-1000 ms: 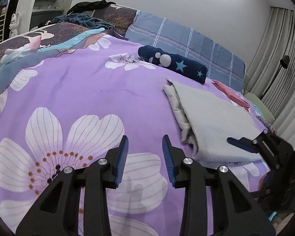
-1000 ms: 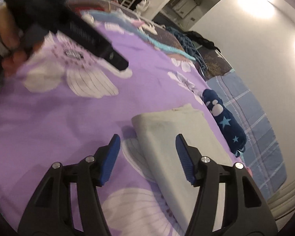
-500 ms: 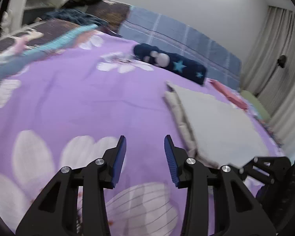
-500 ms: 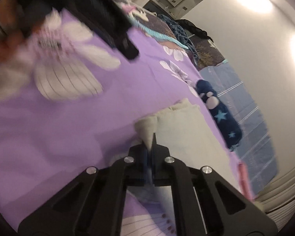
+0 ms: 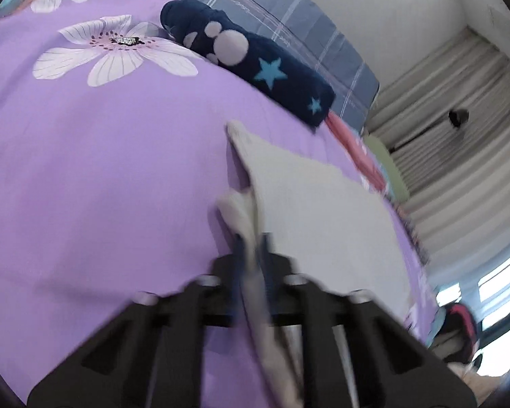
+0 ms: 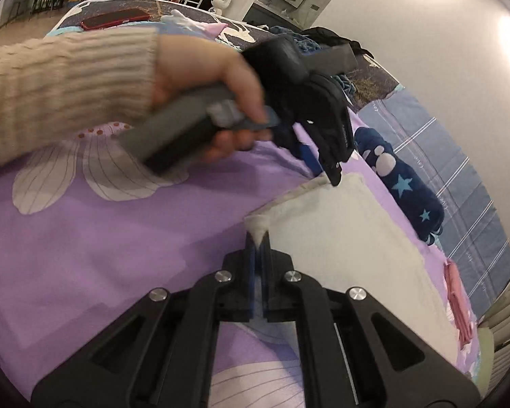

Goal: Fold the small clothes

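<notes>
A folded pale grey-white garment (image 5: 319, 204) lies on the purple flowered bedspread (image 5: 102, 170); it also shows in the right wrist view (image 6: 350, 238). My left gripper (image 5: 251, 248) is shut on the garment's left edge; in the right wrist view it (image 6: 326, 170) pinches the far corner. My right gripper (image 6: 258, 241) is shut on the garment's near corner, which bunches up between the pads.
A rolled navy garment with stars (image 5: 255, 64) lies beyond, also in the right wrist view (image 6: 404, 183). A pink cloth (image 6: 459, 309) and a green item (image 5: 391, 170) lie at the bed's far edge. Checked blue bedding (image 5: 289, 27) is behind. Curtains (image 5: 459, 119) hang at the right.
My left gripper moved forward to the garment's edge and closed on it. My right gripper stays shut on the near corner, and the edge has lifted slightly.
</notes>
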### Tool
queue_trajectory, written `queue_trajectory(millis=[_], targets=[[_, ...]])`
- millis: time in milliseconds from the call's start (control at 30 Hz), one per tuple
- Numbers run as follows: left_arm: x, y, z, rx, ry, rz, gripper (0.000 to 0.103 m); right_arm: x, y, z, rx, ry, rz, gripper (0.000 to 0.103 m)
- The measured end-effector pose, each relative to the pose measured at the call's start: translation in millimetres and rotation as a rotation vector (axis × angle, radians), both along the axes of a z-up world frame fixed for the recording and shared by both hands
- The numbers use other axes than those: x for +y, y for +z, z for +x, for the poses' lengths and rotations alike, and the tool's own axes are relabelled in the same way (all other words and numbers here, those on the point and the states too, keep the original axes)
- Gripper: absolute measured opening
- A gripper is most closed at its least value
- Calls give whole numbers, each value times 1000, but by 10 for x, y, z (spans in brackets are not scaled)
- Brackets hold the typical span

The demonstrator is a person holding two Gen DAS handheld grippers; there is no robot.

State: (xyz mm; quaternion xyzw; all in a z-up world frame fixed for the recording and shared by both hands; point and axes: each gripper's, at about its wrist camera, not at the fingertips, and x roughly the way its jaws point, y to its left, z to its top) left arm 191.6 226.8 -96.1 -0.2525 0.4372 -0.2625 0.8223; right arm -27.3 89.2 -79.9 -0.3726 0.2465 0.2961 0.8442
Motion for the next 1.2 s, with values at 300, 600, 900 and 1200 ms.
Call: queue_trajectory(millis=[300, 600, 900, 1200], targets=[[-75, 142, 23, -96, 76, 215, 0, -78, 111, 38, 73, -25, 108, 2], [187, 208, -205, -100, 78, 102, 37, -115, 68, 69, 97, -39, 124, 3], [-276, 41, -201, -46, -93, 90, 53, -119, -49, -86, 43, -38, 24, 23], [-274, -92, 365, -6, -28, -8, 7, 119, -212, 23, -53, -90, -91, 36]])
